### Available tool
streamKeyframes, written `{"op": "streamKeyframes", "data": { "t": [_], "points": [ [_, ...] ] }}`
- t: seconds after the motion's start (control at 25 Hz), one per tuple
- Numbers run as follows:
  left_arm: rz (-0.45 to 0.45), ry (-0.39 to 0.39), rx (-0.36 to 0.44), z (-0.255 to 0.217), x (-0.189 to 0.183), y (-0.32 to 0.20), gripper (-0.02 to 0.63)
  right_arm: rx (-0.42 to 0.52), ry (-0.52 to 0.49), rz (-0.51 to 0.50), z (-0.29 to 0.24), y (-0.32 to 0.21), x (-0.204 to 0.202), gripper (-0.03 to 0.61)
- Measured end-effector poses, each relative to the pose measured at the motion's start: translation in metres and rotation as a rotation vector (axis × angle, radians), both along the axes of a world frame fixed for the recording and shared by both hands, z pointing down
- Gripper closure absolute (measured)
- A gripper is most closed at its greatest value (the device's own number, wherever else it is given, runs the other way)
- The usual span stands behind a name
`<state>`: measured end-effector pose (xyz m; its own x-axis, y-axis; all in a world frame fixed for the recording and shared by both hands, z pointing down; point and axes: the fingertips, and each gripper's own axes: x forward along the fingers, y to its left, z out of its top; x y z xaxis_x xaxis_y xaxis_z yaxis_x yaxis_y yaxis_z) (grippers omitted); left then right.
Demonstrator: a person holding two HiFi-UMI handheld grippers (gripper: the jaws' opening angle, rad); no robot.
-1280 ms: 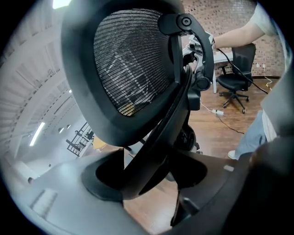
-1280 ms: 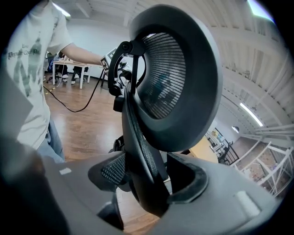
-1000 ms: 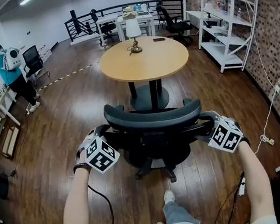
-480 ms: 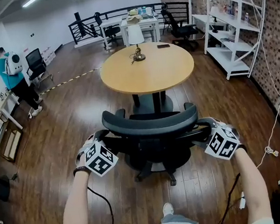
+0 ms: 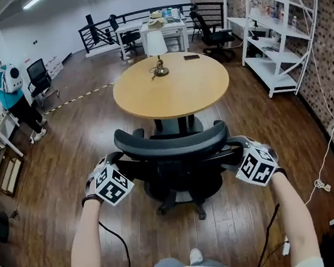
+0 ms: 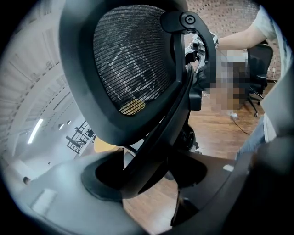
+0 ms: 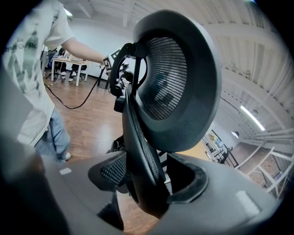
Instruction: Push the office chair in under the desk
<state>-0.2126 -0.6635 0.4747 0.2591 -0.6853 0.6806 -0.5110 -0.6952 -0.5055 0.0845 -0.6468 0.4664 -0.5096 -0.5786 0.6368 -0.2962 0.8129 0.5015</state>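
Note:
A black mesh office chair stands on the wood floor just short of the round wooden table, its back towards me. My left gripper is clamped on the left edge of the backrest and my right gripper on the right edge. In the left gripper view the backrest frame fills the gap of the left gripper. In the right gripper view the backrest edge runs down through the right gripper, touching both sides. The chair's base shows below the seat.
A table lamp and a dark phone sit on the table. White shelving lines the brick wall on the right. A person stands at the far left. Desks and chairs stand at the back. Cables lie at the right.
The chair has rolled forward towards the round table with both grippers on its back; the gap between backrest and table edge has shrunk. I have stepped forward behind it.

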Motion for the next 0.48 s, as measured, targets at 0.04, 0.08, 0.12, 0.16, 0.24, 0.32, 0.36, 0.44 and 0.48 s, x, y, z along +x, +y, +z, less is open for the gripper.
{"op": "streamKeyframes", "data": {
  "t": [0.04,0.08,0.12,0.16,0.24,0.32,0.36,0.44,0.48],
  "points": [
    [0.0,0.001,0.0,0.0,0.001,-0.005,0.291,-0.002,0.001,0.001,0.0,-0.005,0.001,0.308],
    [0.001,0.001,0.002,0.0,0.002,-0.01,0.291,-0.003,0.002,0.001,0.0,-0.01,0.001,0.308],
    [0.003,0.001,0.005,0.0,0.002,-0.015,0.291,-0.003,0.002,0.002,0.0,-0.016,0.002,0.308],
    [0.003,0.002,0.008,0.0,0.003,-0.02,0.291,-0.002,0.001,0.003,0.0,-0.02,0.002,0.308],
    [0.005,0.004,0.019,-0.001,0.005,-0.029,0.291,0.006,-0.001,0.007,-0.001,-0.029,0.004,0.305],
    [0.009,0.006,0.022,0.0,0.007,-0.037,0.291,0.009,-0.001,0.012,0.0,-0.037,0.006,0.304],
    [0.011,0.005,0.02,0.0,0.007,-0.042,0.291,0.009,0.0,0.014,0.001,-0.042,0.007,0.304],
    [0.017,0.007,0.018,0.001,0.008,-0.054,0.291,0.011,0.002,0.018,0.002,-0.052,0.007,0.304],
    [0.021,0.008,0.019,0.001,0.008,-0.06,0.291,0.012,0.002,0.02,0.002,-0.058,0.007,0.304]
  ]
}}
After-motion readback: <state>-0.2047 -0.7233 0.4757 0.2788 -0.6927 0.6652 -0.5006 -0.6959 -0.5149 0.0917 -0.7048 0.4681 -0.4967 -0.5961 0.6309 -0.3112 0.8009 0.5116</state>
